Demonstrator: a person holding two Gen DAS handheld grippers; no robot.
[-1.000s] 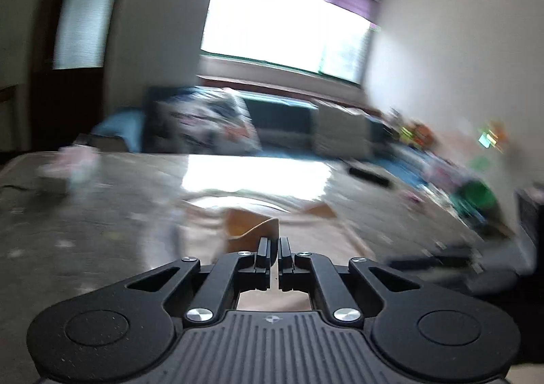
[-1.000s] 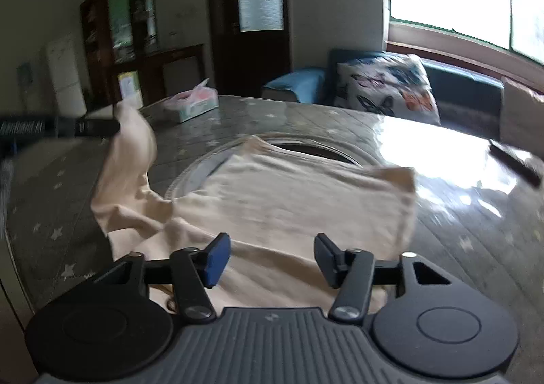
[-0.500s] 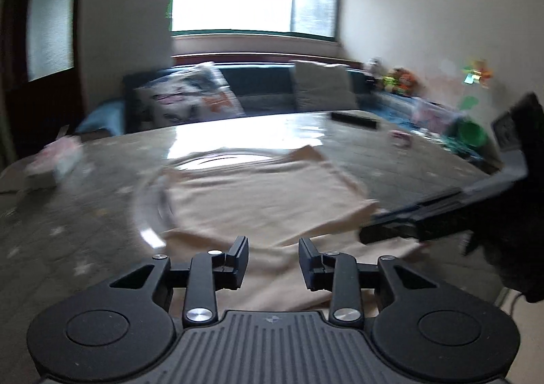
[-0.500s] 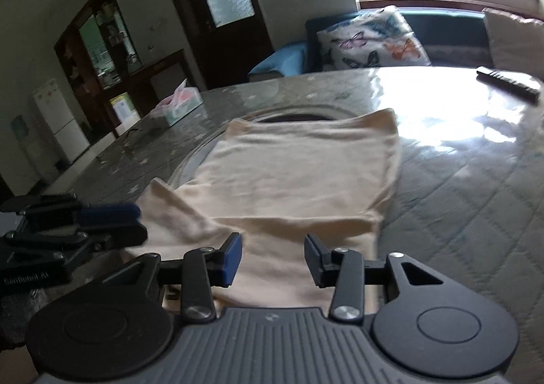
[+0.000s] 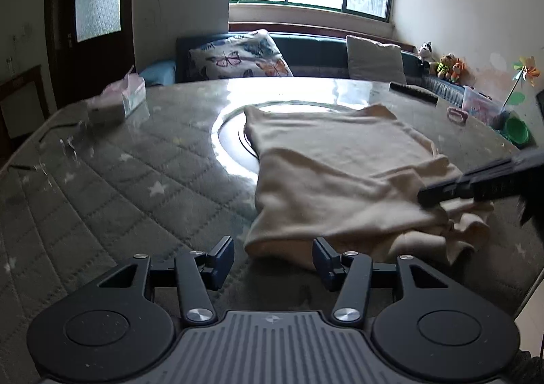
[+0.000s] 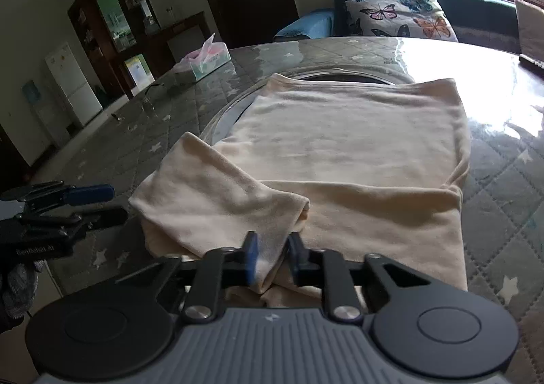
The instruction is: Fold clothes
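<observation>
Quilted table (image 5: 142, 180): tissue box (image 5: 117, 102), remote (image 5: 413, 92) beyond shirt (image 6: 340, 153).

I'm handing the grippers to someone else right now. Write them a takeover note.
Left gripper: open, empty, at the near left edge of the cream knit garment.
Right gripper: shut on the garment's folded-over sleeve flap at the near edge.
The garment lies on the grey quilted star-print table cover, partly over the round glass turntable.
Done: body spread flat, one sleeve folded onto it.
Left: place that flap, then finish the remaining folds.
</observation>
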